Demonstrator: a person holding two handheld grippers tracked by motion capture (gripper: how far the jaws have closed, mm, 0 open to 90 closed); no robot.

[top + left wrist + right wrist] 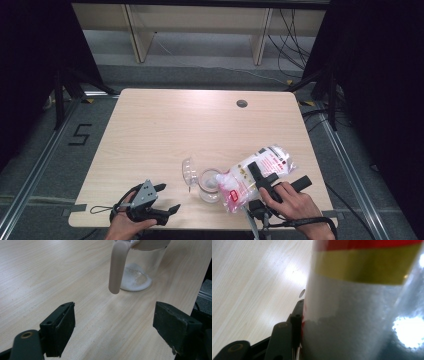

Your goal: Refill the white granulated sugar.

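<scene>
Two grippers work near the front edge of the table (pixel 150 120): the right gripper (pixel 264 181), toward the front right corner, has its jaws clamped around a clear plastic bag (pixel 252 177) of white grains with red and gold print, held tilted so its lower end hangs over the mouth of a glass jar (pixel 210 184) that holds a little white powder. The jar stands near the middle of the front edge, its clear lid (pixel 189 171) flipped up just beside it on the left. Toward the front left corner, the left gripper (pixel 165 199) rests with its jaws spread wide and nothing between them, pointing at the jar.
</scene>
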